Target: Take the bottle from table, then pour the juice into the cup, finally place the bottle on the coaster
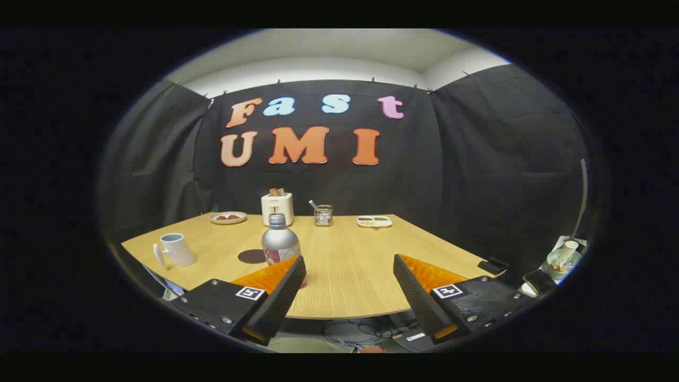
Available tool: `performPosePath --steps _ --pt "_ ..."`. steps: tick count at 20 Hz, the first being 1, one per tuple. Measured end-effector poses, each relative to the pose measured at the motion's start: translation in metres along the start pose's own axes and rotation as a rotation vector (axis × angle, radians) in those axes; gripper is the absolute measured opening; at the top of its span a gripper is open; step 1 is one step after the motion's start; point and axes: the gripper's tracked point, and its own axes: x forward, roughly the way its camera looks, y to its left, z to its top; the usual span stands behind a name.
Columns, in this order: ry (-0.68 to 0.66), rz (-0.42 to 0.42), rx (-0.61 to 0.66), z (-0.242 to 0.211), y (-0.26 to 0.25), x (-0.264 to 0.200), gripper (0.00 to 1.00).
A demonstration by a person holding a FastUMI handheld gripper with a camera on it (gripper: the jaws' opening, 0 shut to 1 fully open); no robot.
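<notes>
My gripper (350, 270) is wide open, with nothing held. Its two fingers (284, 289) stand far apart over the near edge of the wooden table (350, 276). Each one is black on the outside and orange on the inside.

The bottle (280, 241) stands upright on the table, just past the tip of my left finger. It is not between the fingers; it sits off to the left of the gap. It is silver with a gray cap and a label with some pink on it. My left fingertip covers its bottom corner, so I cannot see where it meets the table.

The coaster (252, 257) is a dark round spot lying flat, just left of the bottle. The bottle hides its right edge, so I cannot tell if they touch.

The cup (176, 249) is white with a handle. It stands farther left, well apart from the bottle.

At the far edge of the table are a small plate (228, 217) with something red on it, a white toaster (277, 208) with bread in it, a wire holder (322, 215) and a little tray (374, 221). They are too small for me to make out more.
</notes>
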Motion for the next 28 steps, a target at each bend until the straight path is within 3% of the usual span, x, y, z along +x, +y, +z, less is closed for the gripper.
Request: performPosePath --steps 18,28 --pt "-0.019 0.035 0.033 0.007 0.017 -0.003 0.99" --pt "0.055 0.134 -0.012 -0.026 0.077 0.032 0.99"
